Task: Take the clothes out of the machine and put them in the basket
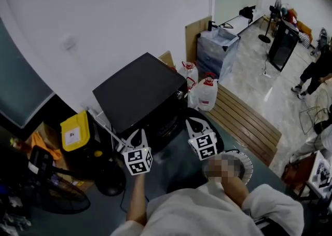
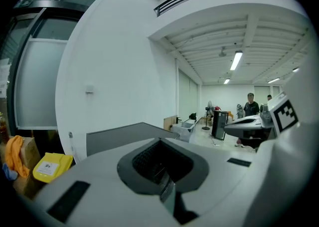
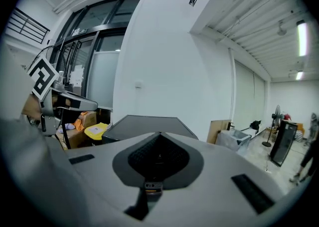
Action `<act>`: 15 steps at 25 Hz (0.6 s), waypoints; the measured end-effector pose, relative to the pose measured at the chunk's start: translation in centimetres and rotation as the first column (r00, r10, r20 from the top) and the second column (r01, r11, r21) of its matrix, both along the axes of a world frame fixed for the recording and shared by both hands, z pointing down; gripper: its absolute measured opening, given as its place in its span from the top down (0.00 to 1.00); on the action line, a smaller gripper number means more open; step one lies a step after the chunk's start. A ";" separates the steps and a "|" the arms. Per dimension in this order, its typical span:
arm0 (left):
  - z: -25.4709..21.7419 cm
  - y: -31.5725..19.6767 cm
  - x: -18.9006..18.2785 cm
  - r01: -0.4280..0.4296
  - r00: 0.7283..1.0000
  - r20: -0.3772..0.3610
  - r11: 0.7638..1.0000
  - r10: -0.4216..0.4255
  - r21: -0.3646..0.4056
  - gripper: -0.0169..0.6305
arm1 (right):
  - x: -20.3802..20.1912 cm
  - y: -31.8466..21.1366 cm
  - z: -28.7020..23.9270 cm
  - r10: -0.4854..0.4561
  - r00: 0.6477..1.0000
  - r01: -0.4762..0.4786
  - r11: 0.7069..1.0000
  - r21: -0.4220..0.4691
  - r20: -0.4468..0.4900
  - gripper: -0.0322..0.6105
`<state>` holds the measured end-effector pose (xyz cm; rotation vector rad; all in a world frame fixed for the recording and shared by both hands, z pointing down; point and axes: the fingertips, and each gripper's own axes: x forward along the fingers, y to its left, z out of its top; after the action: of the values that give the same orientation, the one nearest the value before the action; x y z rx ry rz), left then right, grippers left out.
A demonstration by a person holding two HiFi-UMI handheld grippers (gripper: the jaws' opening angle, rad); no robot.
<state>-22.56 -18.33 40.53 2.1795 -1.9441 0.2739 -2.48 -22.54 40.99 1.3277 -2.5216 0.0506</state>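
Machine (image 1: 137, 87) front sits half-hidden behind left gripper (image 1: 139, 133) and right gripper (image 1: 195, 122), both closed empty.

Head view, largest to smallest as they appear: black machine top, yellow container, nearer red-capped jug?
1. black machine top: clearly largest.
2. yellow container and nearer red-capped jug: look about alike, so not ranked.

Looks like a lab/workshop hall: tube lights (image 2: 236, 60) on open ceiling, floor fan (image 1: 275, 9) upr rt, water jugs (image 1: 206, 94) & storage bins (image 1: 218, 48) ctr.
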 end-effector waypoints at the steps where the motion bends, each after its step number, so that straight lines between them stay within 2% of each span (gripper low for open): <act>1: 0.0 0.0 0.1 -0.004 1.000 0.001 1.000 0.004 0.000 0.95 | 0.1 0.1 0.0 0.004 1.000 -0.004 1.000 0.000 0.000 0.92; 15: -0.6 -0.5 1.3 -0.043 0.999 0.005 0.999 0.043 0.014 0.95 | 0.9 0.5 -0.3 0.028 0.999 -0.028 1.000 0.008 -0.019 0.92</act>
<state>-21.23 -18.79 39.94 2.2335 -1.9096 0.2733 -1.53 -22.05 40.74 1.3603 -2.4905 0.0336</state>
